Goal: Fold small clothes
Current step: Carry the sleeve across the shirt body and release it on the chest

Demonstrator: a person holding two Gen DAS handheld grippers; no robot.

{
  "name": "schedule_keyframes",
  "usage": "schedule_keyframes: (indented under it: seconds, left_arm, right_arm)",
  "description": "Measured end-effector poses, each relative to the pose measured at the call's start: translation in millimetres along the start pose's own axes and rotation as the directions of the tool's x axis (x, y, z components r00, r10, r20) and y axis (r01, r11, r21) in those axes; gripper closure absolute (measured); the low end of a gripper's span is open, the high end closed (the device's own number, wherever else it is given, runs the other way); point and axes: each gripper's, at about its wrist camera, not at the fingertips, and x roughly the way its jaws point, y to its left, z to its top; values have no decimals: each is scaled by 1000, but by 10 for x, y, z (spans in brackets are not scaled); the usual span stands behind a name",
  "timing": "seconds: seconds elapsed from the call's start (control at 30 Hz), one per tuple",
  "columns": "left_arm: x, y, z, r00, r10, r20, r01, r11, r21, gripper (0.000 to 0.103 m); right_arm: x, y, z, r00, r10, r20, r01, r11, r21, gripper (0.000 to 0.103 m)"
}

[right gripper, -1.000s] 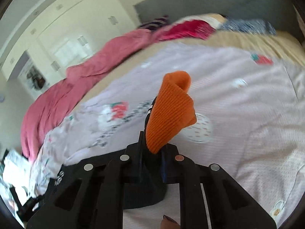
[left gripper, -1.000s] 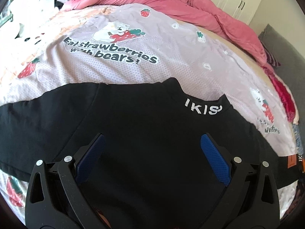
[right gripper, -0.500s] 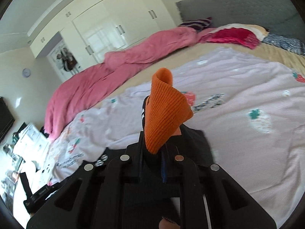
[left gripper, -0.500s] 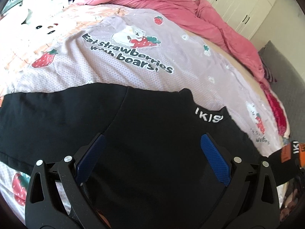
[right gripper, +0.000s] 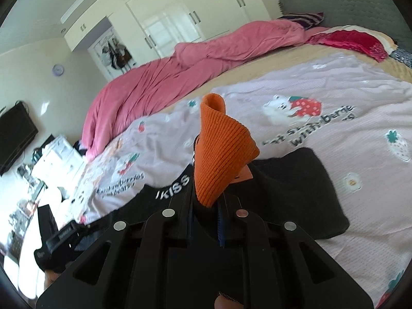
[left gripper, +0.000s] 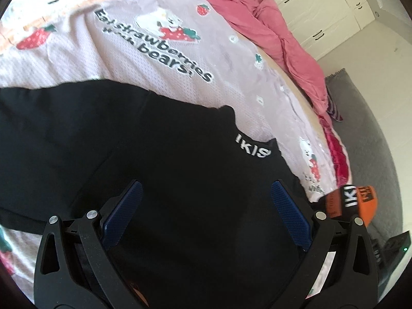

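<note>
A black top (left gripper: 164,170) with white "IKISS" lettering at the collar lies spread on the lilac strawberry-bear blanket (left gripper: 123,51). My left gripper (left gripper: 206,213) is open, its blue pads (left gripper: 289,219) hovering over the top's body. My right gripper (right gripper: 207,219) is shut on the top's orange ribbed cuff (right gripper: 221,152), holding the sleeve end up over the black fabric (right gripper: 296,193). That cuff also shows at the right edge of the left wrist view (left gripper: 358,200).
A rumpled pink duvet (right gripper: 180,77) lies along the bed's far side, with red clothing (right gripper: 355,41) near the grey headboard (right gripper: 360,7). White wardrobes (right gripper: 167,25) stand behind. A white cluttered unit (right gripper: 51,159) and a dark screen (right gripper: 15,131) are beside the bed.
My right gripper has carried the orange cuff in over the black top. My left gripper stayed open and shifted a little over the top; the cuff now appears at its right.
</note>
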Motion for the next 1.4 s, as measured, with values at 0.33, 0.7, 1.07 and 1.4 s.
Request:
schedule_keyframes:
  seconds: [0.33,0.7,1.07,1.4]
  left_arm:
    - [71,15,-19,997,-55,-50,54,998,-25,9]
    - [195,-2,-98,982,-154,-107,147,987,-69,9]
    - [380,-74,-265,962,-212,-174,200,976,-88,14]
    - [582,-375,-472,969,-109,-221,115,993,17,31]
  right_arm:
    - [360,386,-290,993,14,-113,-26,995,-97,90]
    - [709,659,-554,981,20,-192,-53,984,-169,86]
    - [579,467,-638,954,133,-267,-155,986,-65,64]
    - [157,23,-489,982,88,-170,-92,996,-17,53]
